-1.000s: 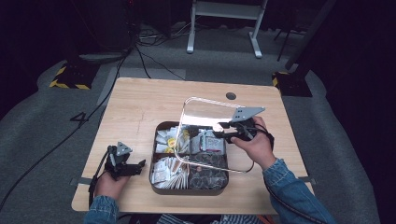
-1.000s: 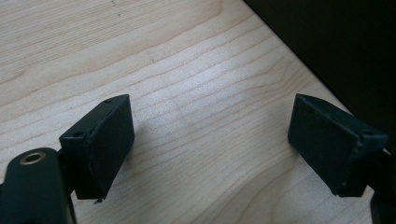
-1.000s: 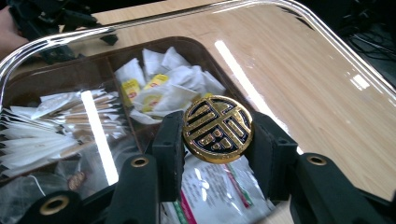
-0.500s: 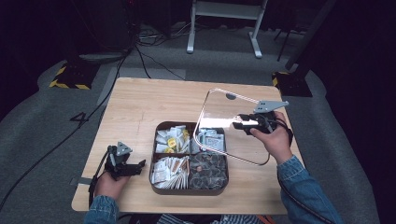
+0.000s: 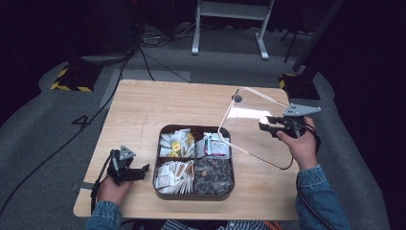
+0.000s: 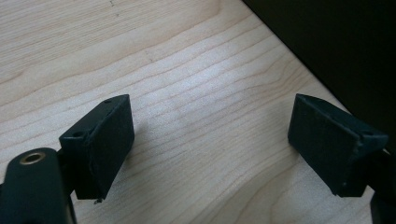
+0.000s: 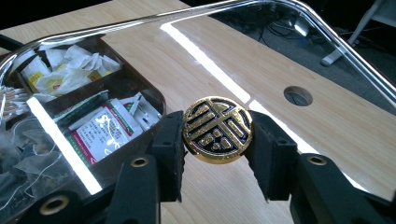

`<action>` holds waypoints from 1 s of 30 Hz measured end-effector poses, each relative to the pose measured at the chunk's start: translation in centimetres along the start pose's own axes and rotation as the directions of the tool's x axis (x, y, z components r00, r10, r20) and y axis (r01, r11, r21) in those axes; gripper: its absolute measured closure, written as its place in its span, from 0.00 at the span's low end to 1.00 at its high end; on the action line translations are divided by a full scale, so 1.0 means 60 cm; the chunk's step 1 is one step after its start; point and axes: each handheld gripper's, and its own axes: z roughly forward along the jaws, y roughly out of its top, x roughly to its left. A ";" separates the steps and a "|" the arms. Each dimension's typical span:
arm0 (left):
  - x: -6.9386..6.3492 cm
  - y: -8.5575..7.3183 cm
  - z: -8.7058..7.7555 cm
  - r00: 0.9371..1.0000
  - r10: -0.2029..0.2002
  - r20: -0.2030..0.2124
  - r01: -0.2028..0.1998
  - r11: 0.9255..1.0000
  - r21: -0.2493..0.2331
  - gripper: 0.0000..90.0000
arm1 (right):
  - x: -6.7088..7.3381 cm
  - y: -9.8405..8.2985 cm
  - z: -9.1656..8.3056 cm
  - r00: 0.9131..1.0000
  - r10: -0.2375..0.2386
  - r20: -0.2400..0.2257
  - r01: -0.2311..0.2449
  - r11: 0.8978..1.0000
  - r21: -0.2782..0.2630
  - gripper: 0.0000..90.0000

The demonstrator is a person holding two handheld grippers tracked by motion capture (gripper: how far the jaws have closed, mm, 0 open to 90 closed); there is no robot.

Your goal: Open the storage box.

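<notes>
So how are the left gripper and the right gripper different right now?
The right gripper is shut on the gold knob of the clear lid, held tilted above the wooden table; the left gripper is open with nothing between its jaws. The right one is raised beside the compartment box; the left sits low at the table's near edge. Both have black padded jaws.

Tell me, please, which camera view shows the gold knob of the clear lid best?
The right gripper view: the gold knob sits close and sharp, clamped between the right gripper's jaws, its pattern readable. In the high view the clear lid shows tilted beside the tray, but the right gripper hides the knob. The left gripper view shows bare table.
</notes>
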 end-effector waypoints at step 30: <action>0.001 0.001 0.000 1.000 0.005 0.004 -0.005 1.000 0.003 0.17 | -0.110 -0.145 0.028 0.970 0.180 0.166 -0.198 0.975 0.102 0.65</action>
